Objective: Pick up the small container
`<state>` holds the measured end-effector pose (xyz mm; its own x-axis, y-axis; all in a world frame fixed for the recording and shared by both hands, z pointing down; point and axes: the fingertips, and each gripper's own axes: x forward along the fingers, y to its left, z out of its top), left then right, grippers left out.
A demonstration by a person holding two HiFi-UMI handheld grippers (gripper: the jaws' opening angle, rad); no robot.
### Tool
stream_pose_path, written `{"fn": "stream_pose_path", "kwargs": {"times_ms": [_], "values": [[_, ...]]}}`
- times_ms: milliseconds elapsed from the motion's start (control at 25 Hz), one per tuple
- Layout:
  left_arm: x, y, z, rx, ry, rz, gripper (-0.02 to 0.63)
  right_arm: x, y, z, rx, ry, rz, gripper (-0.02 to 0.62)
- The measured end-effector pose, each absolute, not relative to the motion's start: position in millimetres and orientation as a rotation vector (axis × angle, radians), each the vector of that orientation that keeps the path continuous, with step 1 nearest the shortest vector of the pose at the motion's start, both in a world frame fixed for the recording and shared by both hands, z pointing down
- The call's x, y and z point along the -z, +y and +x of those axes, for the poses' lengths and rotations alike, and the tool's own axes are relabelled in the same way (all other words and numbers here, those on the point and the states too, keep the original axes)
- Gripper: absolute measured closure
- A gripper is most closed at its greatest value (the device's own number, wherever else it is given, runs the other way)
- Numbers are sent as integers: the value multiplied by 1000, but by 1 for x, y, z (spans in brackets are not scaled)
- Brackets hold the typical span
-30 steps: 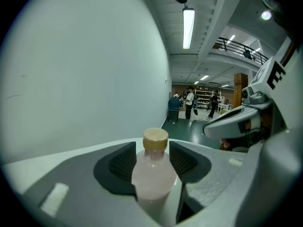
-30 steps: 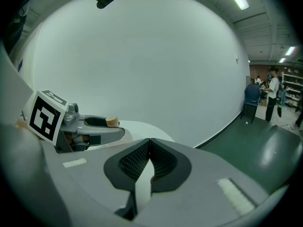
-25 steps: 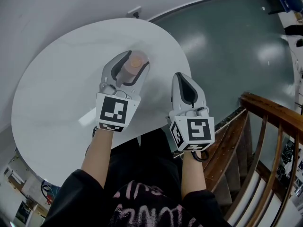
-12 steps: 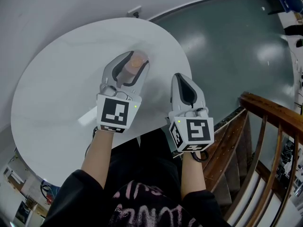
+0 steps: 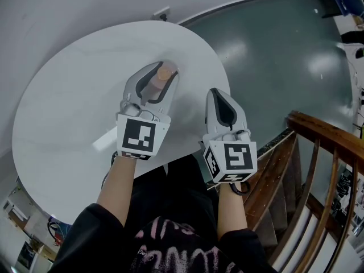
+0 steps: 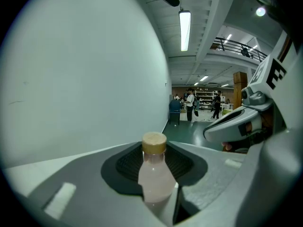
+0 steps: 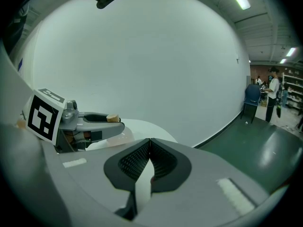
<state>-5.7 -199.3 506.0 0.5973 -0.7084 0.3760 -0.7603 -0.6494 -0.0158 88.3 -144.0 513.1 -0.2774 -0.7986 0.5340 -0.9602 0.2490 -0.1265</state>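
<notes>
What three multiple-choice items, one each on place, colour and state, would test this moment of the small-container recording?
1. Where is the small container?
A. between the fingers of the left gripper
B. lying on its side, untouched
C. inside a box

2. What colour is its cap?
A. blue
B. tan
C. black

3. How are the fingers of the right gripper?
A. wide apart
B. closed on a cup
C. together, holding nothing

Answers:
1 A: the left gripper view shows it upright between those fingers.
2 B: the cap shows tan above a pale body.
3 C: the right gripper view shows the pads meeting with nothing between them.
</notes>
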Motion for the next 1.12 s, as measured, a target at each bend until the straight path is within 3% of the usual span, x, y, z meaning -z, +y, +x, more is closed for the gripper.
{"fn": "stream_pose_path", "kwargs": {"times_ms": [1120], "values": [[-499,-198,1,-524,-1231,2701,466,-510,-142,100,-615,-2151,1622,583]]}}
